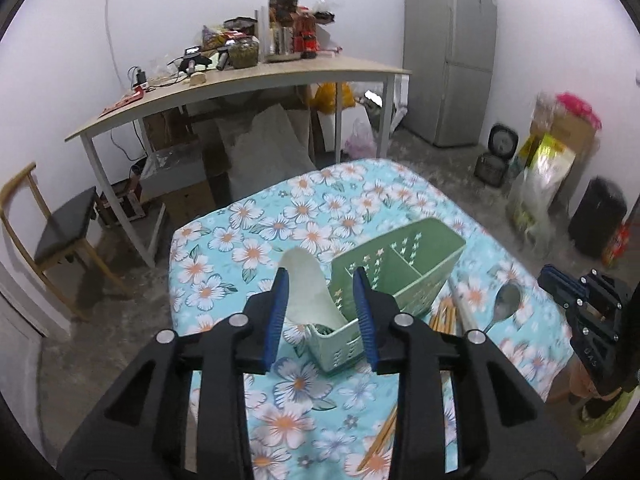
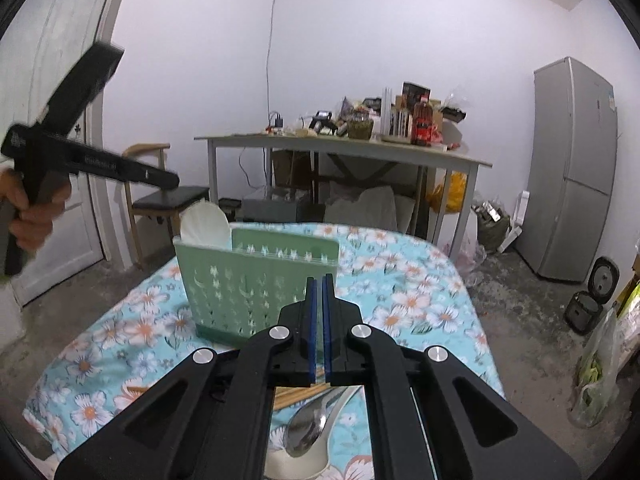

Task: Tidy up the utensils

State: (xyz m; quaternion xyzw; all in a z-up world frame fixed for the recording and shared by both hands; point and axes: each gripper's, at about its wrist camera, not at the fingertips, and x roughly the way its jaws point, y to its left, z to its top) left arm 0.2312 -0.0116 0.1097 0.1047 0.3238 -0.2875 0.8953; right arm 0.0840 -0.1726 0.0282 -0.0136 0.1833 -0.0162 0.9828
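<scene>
A green perforated utensil holder [image 1: 394, 276] with two compartments stands on the floral tablecloth [image 1: 248, 240]. A white rice paddle [image 1: 308, 292] stands in its left end. My left gripper [image 1: 322, 280] is open and empty, hovering above the paddle and the holder's left end. A metal spoon [image 1: 505, 302] and wooden chopsticks [image 1: 443, 316] lie on the cloth right of the holder. In the right wrist view the holder [image 2: 256, 288] and the paddle [image 2: 205, 220] stand ahead. My right gripper [image 2: 319, 284] is shut and empty above a metal spoon [image 2: 308, 428] and chopsticks [image 2: 298, 394].
More chopsticks [image 1: 380, 440] lie near the table's front edge. A cluttered desk [image 1: 240, 80] stands behind, with a chair [image 1: 60, 232] to the left and a fridge [image 1: 448, 52] to the right. A rice cooker [image 1: 496, 156] and bags sit on the floor.
</scene>
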